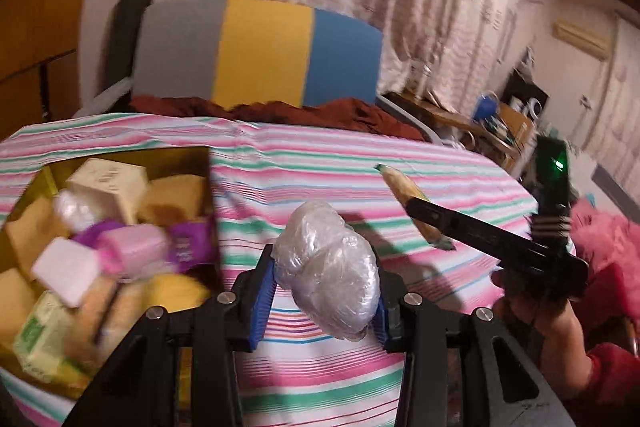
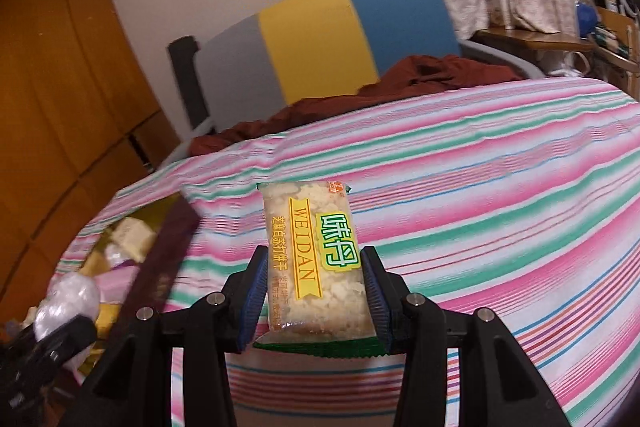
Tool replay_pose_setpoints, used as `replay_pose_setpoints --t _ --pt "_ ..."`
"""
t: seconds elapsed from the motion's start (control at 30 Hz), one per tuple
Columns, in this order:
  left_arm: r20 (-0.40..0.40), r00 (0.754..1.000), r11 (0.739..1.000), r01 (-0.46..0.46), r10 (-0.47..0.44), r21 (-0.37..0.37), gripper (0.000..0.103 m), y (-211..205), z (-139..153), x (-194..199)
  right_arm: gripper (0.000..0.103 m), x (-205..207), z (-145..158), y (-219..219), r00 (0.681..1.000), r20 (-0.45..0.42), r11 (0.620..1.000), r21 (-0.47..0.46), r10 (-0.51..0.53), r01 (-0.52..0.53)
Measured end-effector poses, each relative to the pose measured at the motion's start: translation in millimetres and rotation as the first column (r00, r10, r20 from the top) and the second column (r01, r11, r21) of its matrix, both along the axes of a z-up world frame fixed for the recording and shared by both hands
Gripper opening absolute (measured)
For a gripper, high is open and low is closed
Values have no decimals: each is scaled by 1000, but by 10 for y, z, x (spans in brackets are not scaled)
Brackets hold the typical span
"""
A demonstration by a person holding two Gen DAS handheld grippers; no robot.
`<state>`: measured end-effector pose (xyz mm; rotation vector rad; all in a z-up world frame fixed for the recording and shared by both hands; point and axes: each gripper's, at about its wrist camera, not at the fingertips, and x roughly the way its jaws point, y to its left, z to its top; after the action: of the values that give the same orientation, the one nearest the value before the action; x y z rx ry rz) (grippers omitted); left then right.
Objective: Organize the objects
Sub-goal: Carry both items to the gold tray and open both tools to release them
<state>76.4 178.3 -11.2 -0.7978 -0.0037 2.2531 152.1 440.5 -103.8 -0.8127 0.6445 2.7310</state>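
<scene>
Left of the striped cloth [image 1: 400, 163], at its near-left corner, sits the open box [image 1: 176, 157], my landmark for every position below. It holds loose wrapped pieces: pale yellow blocks, a purple wrapper [image 1: 185, 241], a pink roll and a light green pack [image 1: 40, 339]. Their print is too blurred to read.

Just right of the box, my left gripper [image 1: 324, 279] is clamped on a clear plastic-wrapped bundle [image 1: 330, 267]. Both blue pads [image 1: 262, 301] press its sides, and the bundle stands up from between them, above the cloth. It carries no legible writing. In the right wrist view the same bundle [image 2: 68, 301] shows at the lower left, close beside the box [image 2: 120, 247].

Further right of the box, well apart from it, my right gripper [image 2: 316, 291] grips a biscuit packet [image 2: 316, 259] by its long edges. The packet points away from me along the fingers, its lower half between the pads [image 2: 252, 293], its upper half projecting past the fingertips. A yellow ribbon on its face reads "WEIDAN"; large green Chinese characters sit beside it, and smaller orange Chinese lines I cannot make out. In the left wrist view the right gripper [image 1: 428, 223] carries the packet [image 1: 404, 187] above the cloth, to the right of the bundle.
</scene>
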Motion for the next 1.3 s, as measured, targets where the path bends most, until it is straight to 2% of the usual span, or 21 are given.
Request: replay_pose_setpoints --t 0.1,0.27,0.4,0.6,0.63,0.67,0.73,0.83,1.0,1.07,1.17,1.3 --pt "1 998 998 -66 66 15 42 -335 61 -124 46 -5 118 -166 999 -32 999 3 43 -43" --pt "16 987 987 -159 160 -19 43 -781 26 -397 46 -39 256 -407 993 -68 995 2 97 -97" --pt "42 987 985 -155 158 -69 43 -940 -118 -466 46 -93 338 -579 988 -78 991 -1 133 -134" --pt "112 984 986 -126 138 -109 44 -954 -306 -479 46 -136 415 -802 978 -81 981 -2 192 -193" --pt "130 983 987 -113 127 -110 48 -948 -332 -483 46 -154 425 -848 975 -80 979 -3 205 -206" --pt "142 982 988 -107 123 -111 58 -945 -345 -471 46 -170 435 -892 973 -81 976 -2 218 -219" --pt "132 981 986 -127 141 -107 71 -979 -337 -435 46 -195 450 -967 968 -78 971 5 240 -240" --pt "103 977 981 -176 185 -83 79 -1075 -295 -397 46 -256 455 -1096 957 -70 960 9 280 -280" --pt "87 966 970 -238 242 -56 83 -1199 -279 -345 46 -418 421 -1270 934 -31 934 3 357 -357" --pt "78 964 966 -252 255 -53 89 -1225 -281 -299 46 -505 412 -1336 919 -5 919 17 393 -393" --pt "77 963 966 -254 257 -43 91 -1258 -278 -239 46 -697 410 -1462 892 26 891 32 452 -453" --pt "94 961 965 -258 261 -38 93 -1295 -287 -227 46 -986 392 -1637 835 87 834 55 544 -549"
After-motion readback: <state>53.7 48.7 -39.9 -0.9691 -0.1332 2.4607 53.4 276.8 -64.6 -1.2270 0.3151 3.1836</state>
